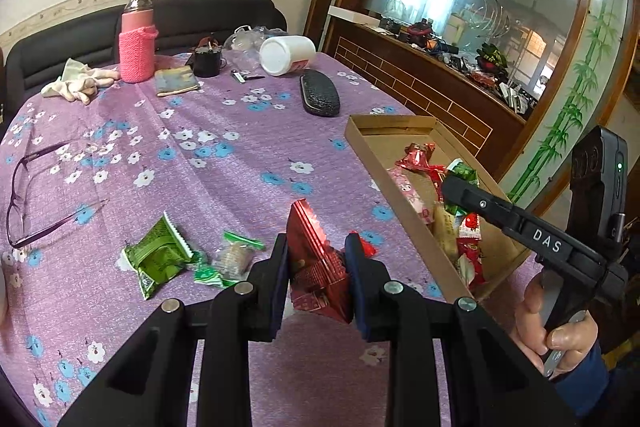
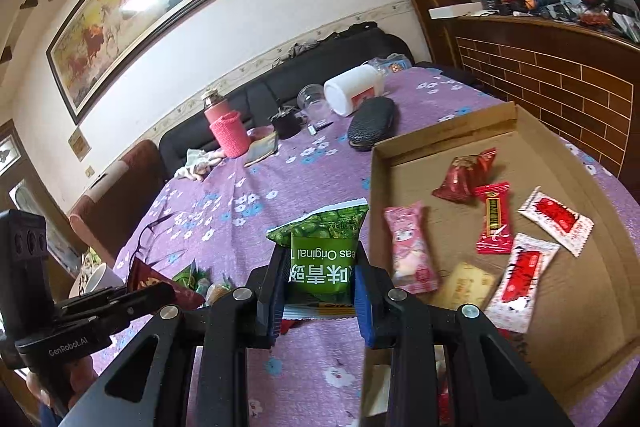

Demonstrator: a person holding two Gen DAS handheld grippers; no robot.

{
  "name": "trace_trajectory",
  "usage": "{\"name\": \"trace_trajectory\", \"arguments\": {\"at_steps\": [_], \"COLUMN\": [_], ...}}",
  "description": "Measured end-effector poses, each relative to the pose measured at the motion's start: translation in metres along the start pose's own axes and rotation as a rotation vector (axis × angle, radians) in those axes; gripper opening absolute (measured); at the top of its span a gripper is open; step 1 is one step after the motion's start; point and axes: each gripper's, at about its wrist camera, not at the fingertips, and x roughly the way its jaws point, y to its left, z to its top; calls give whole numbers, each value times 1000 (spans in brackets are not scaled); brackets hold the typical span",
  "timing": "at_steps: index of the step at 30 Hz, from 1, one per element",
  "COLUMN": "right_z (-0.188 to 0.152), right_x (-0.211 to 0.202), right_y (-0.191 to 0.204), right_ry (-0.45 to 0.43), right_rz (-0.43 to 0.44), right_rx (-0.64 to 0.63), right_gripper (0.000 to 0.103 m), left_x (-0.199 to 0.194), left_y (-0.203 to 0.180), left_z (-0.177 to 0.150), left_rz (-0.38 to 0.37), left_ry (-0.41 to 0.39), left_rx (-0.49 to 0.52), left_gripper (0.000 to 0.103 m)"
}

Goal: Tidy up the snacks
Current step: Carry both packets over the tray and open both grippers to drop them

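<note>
On the purple flowered tablecloth, the left gripper is clamped on a red foil snack packet, held above the cloth just left of the cardboard tray. The right gripper is clenched on a green pea packet, raised beside the tray's near-left wall.

Loose snacks remain on the cloth: a green packet and a clear-wrapped biscuit with green ends, both just left of the left gripper. Purple-framed glasses lie open at the cloth's left edge. Along the far side stand a pink bottle in a knitted sleeve, a dark mug, an overturned white jar and a black glasses case; none stands between the grippers and the tray.

The right wrist view lays the tray floor open: a dark red packet, a pink wrapper, a red bar, two white-and-red sachets and a pale biscuit, spread apart. The left wrist view shows these only as a crowded heap, partly behind the right gripper's arm, but alone shows the hand gripping the right handle.
</note>
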Motion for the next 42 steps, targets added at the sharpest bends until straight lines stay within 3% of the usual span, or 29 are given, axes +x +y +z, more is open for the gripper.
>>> {"name": "trace_trajectory", "arguments": {"at_steps": [8, 17, 25, 29, 42], "right_z": [15, 26, 25, 24, 20], "right_x": [-16, -34, -26, -18, -9], "right_y": [-37, -103, -131, -132, -132], "right_ry": [-58, -122, -71, -37, 3], "right_rz": [-38, -83, -123, -160, -186], "right_rx": [48, 182, 271, 269, 268], "right_gripper": [31, 31, 31, 31, 32], "left_x": [3, 34, 84, 98, 100], "left_y": [-35, -94, -155, -162, -168], "left_z": [6, 18, 3, -8, -16], "left_rz": [-15, -98, -152, -146, -155], "left_ry": [1, 27, 99, 128, 109], "left_rx": [54, 67, 148, 162, 199], "left_gripper": [26, 26, 26, 26, 26]}}
